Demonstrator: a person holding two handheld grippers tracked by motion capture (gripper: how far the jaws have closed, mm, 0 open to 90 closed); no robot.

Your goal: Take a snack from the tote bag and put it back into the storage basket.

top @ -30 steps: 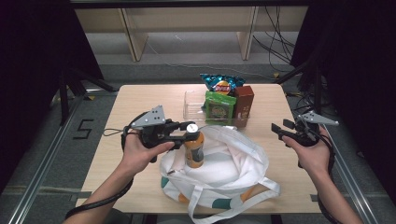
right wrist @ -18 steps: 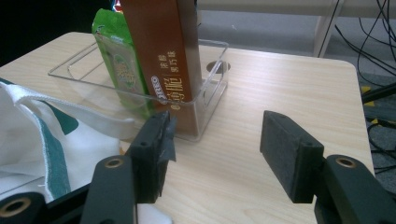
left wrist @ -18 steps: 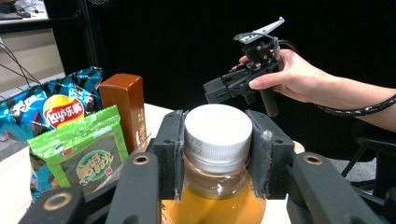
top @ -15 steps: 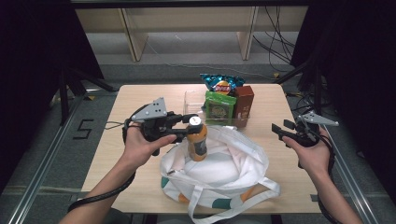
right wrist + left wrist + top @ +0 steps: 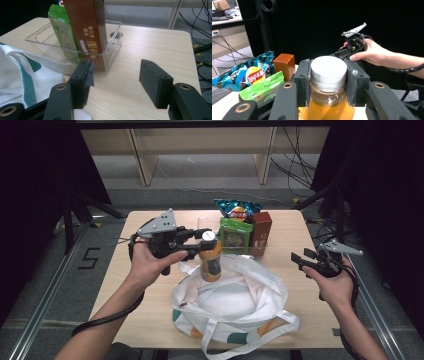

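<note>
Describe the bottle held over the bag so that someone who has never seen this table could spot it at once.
Start at the wooden table and find the white tote bag lying open near its front edge. Just above the bag's far rim, the left gripper holds an upright bottle by its neck. It is the one clear bottle of amber drink with a white screw cap; its neighbours are snack packs and a brown carton.

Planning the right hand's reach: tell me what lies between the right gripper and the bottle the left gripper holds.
In the high view, the open white tote bag lies between the right gripper and the bottle; the rest is bare table.
</note>
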